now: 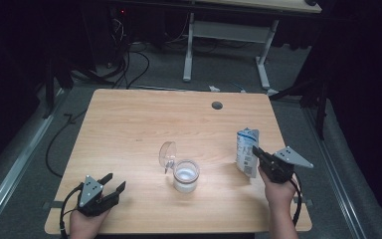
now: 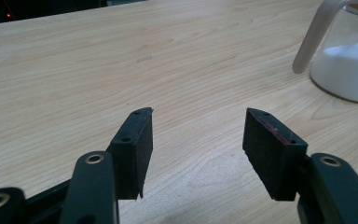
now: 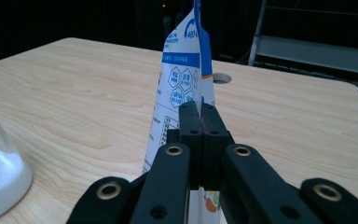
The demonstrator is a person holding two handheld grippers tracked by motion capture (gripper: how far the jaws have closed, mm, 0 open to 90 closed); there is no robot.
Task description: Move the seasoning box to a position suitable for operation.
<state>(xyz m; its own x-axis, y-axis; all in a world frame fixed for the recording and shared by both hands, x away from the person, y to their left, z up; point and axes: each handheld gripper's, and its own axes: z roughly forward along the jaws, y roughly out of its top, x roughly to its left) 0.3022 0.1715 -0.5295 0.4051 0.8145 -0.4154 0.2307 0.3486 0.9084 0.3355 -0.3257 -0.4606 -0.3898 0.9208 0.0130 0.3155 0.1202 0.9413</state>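
Right gripper [image 1: 256,152] is clamped on the edge of the white-and-blue pouch [image 1: 246,152], jaws pressed flat together over the thin film in the right gripper view. The pouch stands upright near the tabletop's [image 1: 129,119] right edge, toward the near side, well apart from the glass jar [image 1: 186,175]. Its long axis is vertical, opened top [image 3: 196,14] pointing up, broad printed face toward the jar.

Risks as I see them: the pinch is on film alone, so the pouch could slip or fold over when tilted, dumping powder short of the jar. The jar's hinged lid [image 1: 168,154] stands open on its far-left side and could catch the pouch.

Left gripper [image 1: 103,194] sits near the near-left corner, jaws apart, empty; nothing steadies the jar.
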